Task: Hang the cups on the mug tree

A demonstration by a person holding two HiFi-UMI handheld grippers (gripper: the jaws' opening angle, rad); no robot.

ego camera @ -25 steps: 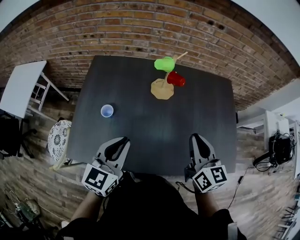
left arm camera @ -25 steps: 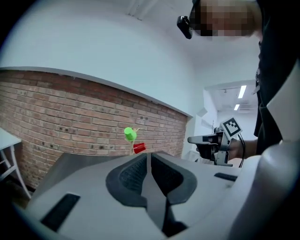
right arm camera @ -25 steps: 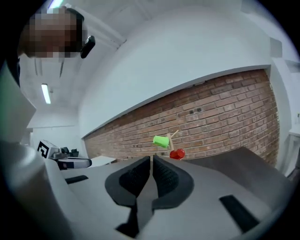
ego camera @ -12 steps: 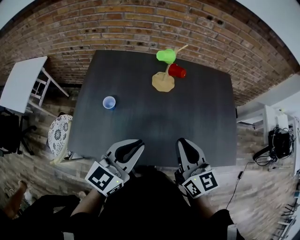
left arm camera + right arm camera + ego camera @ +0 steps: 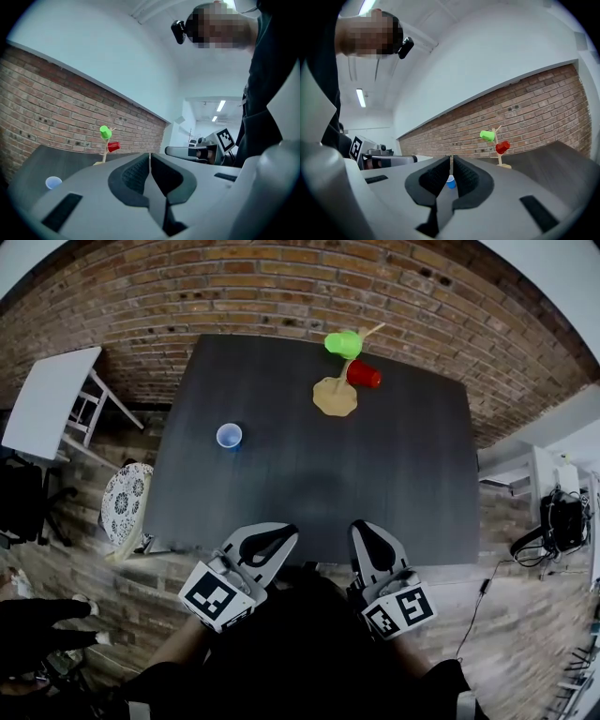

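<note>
A wooden mug tree (image 5: pixel 336 392) stands at the far side of the dark table (image 5: pixel 394 474), with a green cup (image 5: pixel 342 343) and a red cup (image 5: pixel 364 376) hanging on it. A blue cup (image 5: pixel 229 435) stands upright on the table's left part. My left gripper (image 5: pixel 278 537) and right gripper (image 5: pixel 361 534) hover side by side at the near table edge, both shut and empty. The left gripper view shows the mug tree (image 5: pixel 104 151) and blue cup (image 5: pixel 53 183) far off. In the right gripper view the blue cup (image 5: pixel 451 182) shows between the shut jaws, far off.
A brick wall (image 5: pixel 281 296) runs behind the table. A white side table (image 5: pixel 47 409) and a patterned round stool (image 5: pixel 122 512) stand on the left. Cables and equipment (image 5: pixel 562 531) lie at the right. A person's dark sleeve (image 5: pixel 37 624) shows at lower left.
Both grippers have drawn closer together near the table's front edge. The view has shifted, so the table sits slightly to the right. A person's sleeve has appeared at lower left.
</note>
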